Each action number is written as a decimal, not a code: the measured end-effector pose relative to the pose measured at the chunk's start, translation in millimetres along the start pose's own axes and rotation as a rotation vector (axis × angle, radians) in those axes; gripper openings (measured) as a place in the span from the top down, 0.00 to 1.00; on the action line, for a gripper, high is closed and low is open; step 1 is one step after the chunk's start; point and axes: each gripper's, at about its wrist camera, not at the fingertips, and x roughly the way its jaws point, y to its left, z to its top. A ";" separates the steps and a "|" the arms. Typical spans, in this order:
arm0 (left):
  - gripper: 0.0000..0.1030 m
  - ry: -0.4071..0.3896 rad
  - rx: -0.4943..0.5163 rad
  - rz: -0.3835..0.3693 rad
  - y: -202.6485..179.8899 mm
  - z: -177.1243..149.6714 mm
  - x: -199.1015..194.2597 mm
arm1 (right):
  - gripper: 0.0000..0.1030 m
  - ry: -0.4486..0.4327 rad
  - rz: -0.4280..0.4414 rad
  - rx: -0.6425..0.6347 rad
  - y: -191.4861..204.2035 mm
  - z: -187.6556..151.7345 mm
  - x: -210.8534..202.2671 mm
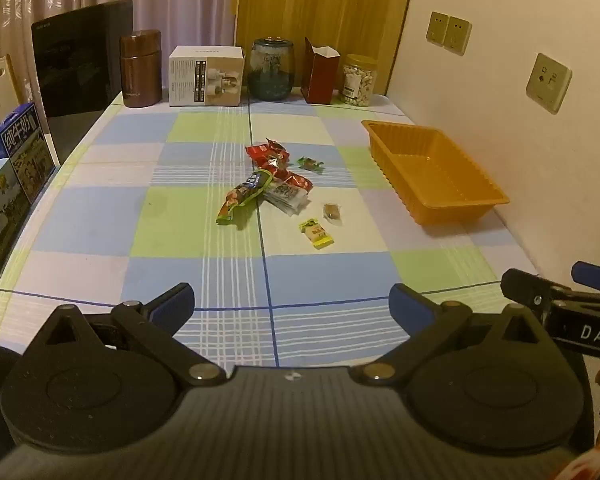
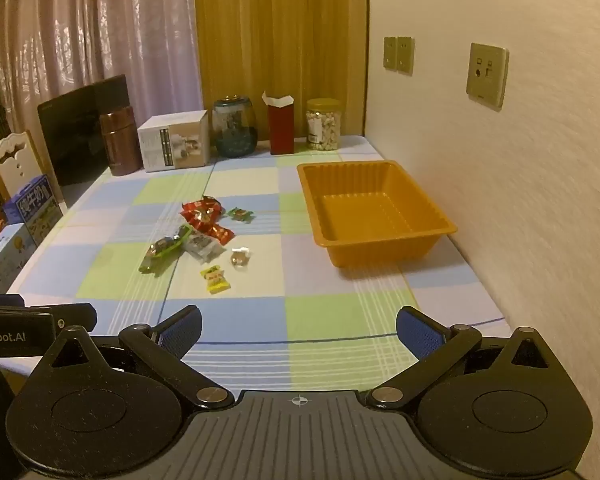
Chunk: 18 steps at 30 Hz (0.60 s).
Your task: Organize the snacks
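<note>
Here I am over the near edge of the checked tablecloth (image 1: 204, 220), both tools tipped downward. My left gripper (image 1: 292, 304) fills the bottom of its own view, blue pads spread as wide as they go, nothing between them but cloth. My right gripper (image 2: 298, 330) is the same at the bottom of its frame: jaws released, nothing in them. Its black tip also pokes in at the lower right edge of the left view.

The snacks lie in a loose heap at the centre of both frames, untouched. A long green-edged packet (image 1: 244, 196) lies slanted at the heap's lower left, touching a clear, silvery pouch (image 1: 286, 198). Above them sit the red wrappers (image 1: 268, 154), bunched together. A small green candy (image 1: 310, 163) lies just to their right, apart from them. Lower down, a clear wrapper with a brown sweet (image 1: 333, 212) and a yellow packet (image 1: 317, 234) lie separate, nearest the bottom of the frame.

The orange tray (image 1: 464, 210) sits right of centre, beside the wall, with nothing in it; in the right view its rim (image 2: 384, 242) shows just above my right pad.

Along the top of the table: a brown flask (image 1: 140, 68), a white box (image 1: 206, 76), a dark glass jar (image 1: 271, 68), a red carton (image 1: 320, 76), a jar of nuts (image 1: 359, 80).
</note>
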 end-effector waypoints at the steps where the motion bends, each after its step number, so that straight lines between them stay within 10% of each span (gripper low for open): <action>1: 0.00 -0.008 0.001 0.000 0.0 -0.3 -0.3 | 0.00 0.001 0.001 0.000 0.1 -0.1 -0.1; 18: 0.00 -0.021 0.006 -0.001 0.6 -1.0 -0.6 | 0.00 0.010 -0.001 0.001 0.6 -2.4 0.9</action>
